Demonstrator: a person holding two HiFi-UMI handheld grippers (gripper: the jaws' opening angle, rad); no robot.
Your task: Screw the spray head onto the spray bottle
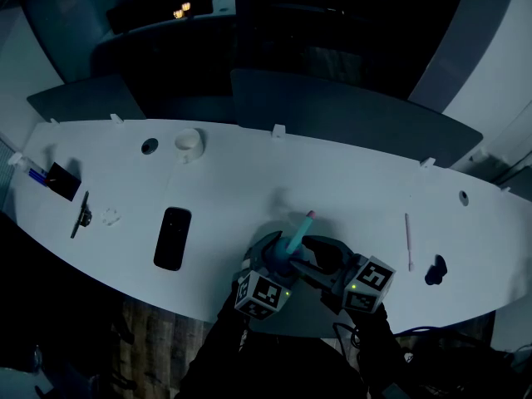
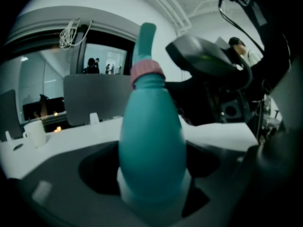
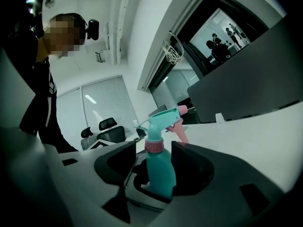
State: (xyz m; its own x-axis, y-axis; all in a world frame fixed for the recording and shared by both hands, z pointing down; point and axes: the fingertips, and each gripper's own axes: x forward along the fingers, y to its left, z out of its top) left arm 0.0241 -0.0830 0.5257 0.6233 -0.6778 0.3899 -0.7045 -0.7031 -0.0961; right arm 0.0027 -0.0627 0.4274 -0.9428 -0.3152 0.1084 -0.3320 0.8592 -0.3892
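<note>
Our left tongs (image 2: 154,176) are clenched on the lower body of the teal spray bottle (image 2: 151,141), which fills the middle of the left gripper view and rises toward 12 o'clock. Our right tongs (image 3: 158,162) are released: the jaws stand apart on either side of the bottle's shoulder, at 9 and 3 o'clock of it, with the bottle between them. The spray head (image 3: 163,119) sits on top of the bottle, with a pink collar (image 3: 154,146) at the neck and a pink trigger hanging off the head toward 4 o'clock in the right gripper view.

From the head view the bottle is held just above the near edge of the white bench (image 1: 249,173) and leans toward 1 o'clock. On the bench a black phone (image 1: 172,238) lies at 9 o'clock of the bottle, a white cup (image 1: 189,142) stands at 11 o'clock, and a thin pink stick (image 1: 408,241) lies at 3 o'clock — all well apart from the bottle.
</note>
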